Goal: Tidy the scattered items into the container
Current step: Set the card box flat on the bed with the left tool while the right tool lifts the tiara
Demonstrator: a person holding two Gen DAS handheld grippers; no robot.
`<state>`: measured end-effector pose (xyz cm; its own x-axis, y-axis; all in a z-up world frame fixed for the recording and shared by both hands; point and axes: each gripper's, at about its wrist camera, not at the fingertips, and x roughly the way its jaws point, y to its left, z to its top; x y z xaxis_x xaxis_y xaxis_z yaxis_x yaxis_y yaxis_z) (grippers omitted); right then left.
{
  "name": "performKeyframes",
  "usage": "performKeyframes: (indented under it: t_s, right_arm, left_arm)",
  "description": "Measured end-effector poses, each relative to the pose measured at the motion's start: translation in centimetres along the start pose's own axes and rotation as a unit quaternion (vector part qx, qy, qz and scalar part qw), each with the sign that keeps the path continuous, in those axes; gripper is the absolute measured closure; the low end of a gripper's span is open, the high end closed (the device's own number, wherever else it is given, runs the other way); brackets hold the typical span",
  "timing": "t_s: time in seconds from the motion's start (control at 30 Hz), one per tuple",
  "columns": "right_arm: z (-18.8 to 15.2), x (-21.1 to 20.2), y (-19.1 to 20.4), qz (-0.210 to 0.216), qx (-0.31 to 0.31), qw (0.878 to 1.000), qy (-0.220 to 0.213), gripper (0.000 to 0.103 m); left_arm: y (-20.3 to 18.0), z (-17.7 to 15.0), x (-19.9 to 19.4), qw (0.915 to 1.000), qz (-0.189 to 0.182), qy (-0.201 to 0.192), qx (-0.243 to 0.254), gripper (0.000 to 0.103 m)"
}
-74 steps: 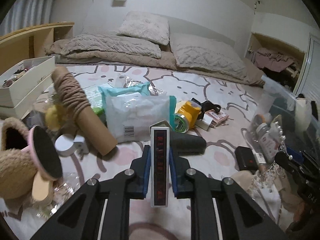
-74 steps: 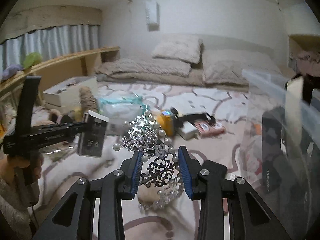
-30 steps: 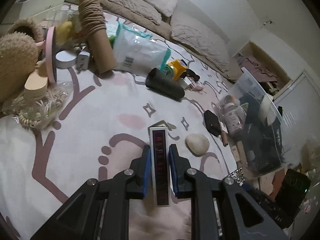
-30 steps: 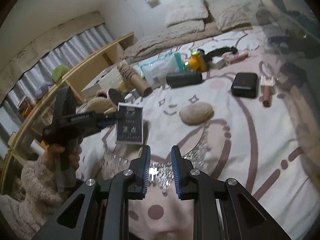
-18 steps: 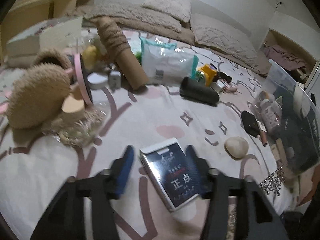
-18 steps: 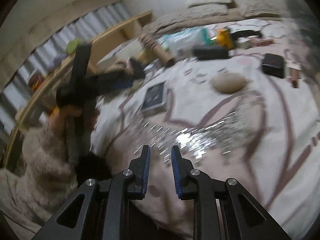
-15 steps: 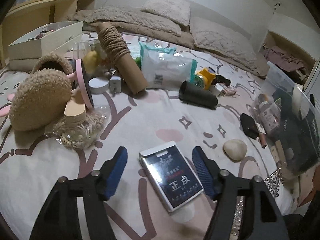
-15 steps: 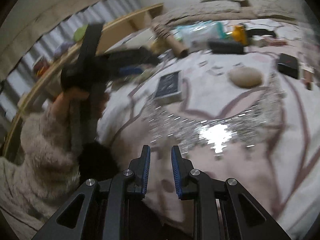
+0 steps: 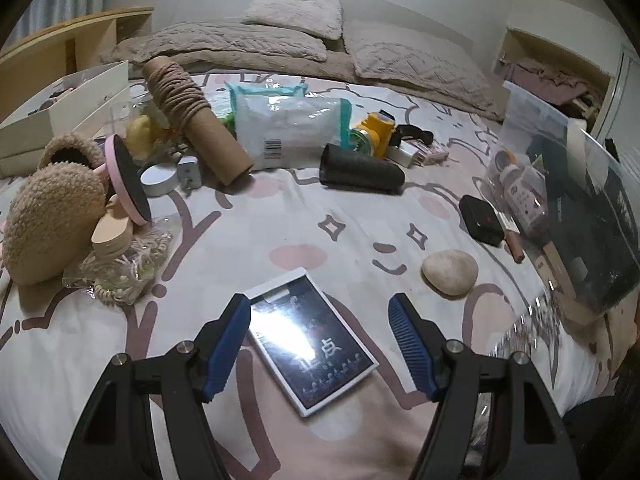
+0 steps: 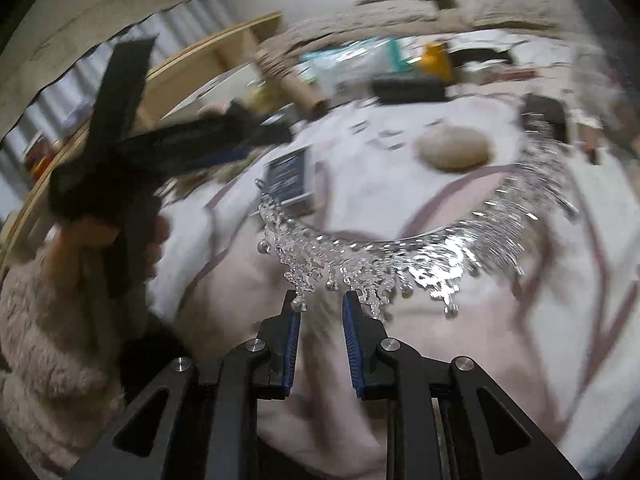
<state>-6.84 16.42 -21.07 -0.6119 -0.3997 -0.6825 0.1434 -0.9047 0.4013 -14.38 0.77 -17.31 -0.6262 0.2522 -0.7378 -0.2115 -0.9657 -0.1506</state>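
Note:
A dark flat box with a white rim (image 9: 316, 340) lies flat on the bedspread. My left gripper (image 9: 318, 308) hangs open over it, one blue finger on each side and neither pad touching it. The right wrist view shows the same box (image 10: 288, 176) beyond the black left gripper (image 10: 200, 148), which a hand in a fluffy sleeve holds. My right gripper (image 10: 320, 304) is shut on the lower edge of a silver tiara (image 10: 380, 256), which arcs out in front of it. The tiara (image 9: 524, 324) shows as a blur beside the clear plastic container (image 9: 580, 200) at the right.
On the bed lie a pale stone (image 9: 450, 272), a black case (image 9: 480, 220), a black cylinder (image 9: 360, 170), a cord-wound cardboard tube (image 9: 196, 120), a white packet (image 9: 288, 128) and fluffy slippers (image 9: 48, 216). A white box (image 9: 60, 108) stands far left.
My left gripper has opened and let go of the dark box, which now lies flat on the bedspread. My right gripper has swung over the bed with the tiara still in it.

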Motion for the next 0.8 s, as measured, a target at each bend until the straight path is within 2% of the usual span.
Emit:
performKeyframes:
  t_s: [0.2, 0.33, 0.4, 0.47, 0.7, 0.8]
  right_arm:
    - [0.7, -1.6, -3.3, -0.049, 0.052, 0.997, -0.027, 0.081]
    - [0.7, -1.8, -4.5, -0.056, 0.076, 0.995, -0.031, 0.081]
    - [0.7, -1.9, -4.5, -0.058, 0.075, 0.995, -0.031, 0.081]
    - [0.6, -1.9, -4.2, -0.061, 0.07, 0.995, -0.029, 0.081]
    - [-0.1, -2.6, -2.1, -0.062, 0.033, 0.997, -0.021, 0.081]
    - [-0.5, -3.8, -1.3, -0.058, 0.024, 0.998, -0.031, 0.081]
  left_arm:
    - [-1.2, -0.3, 0.5, 0.9997, -0.003, 0.01, 0.022, 0.031]
    - [-1.8, -0.7, 1.1, 0.9989, 0.012, 0.021, 0.04, 0.031]
    - [-1.9, -0.9, 1.4, 0.9981, 0.025, 0.029, 0.049, 0.021]
    - [-2.0, -1.1, 1.6, 0.9971, 0.038, 0.036, 0.055, 0.016]
    - [-1.9, -2.3, 3.2, 0.9914, 0.072, 0.08, 0.075, 0.015]
    - [-1.2, -2.6, 3.4, 0.9914, 0.067, 0.092, 0.065, 0.013]
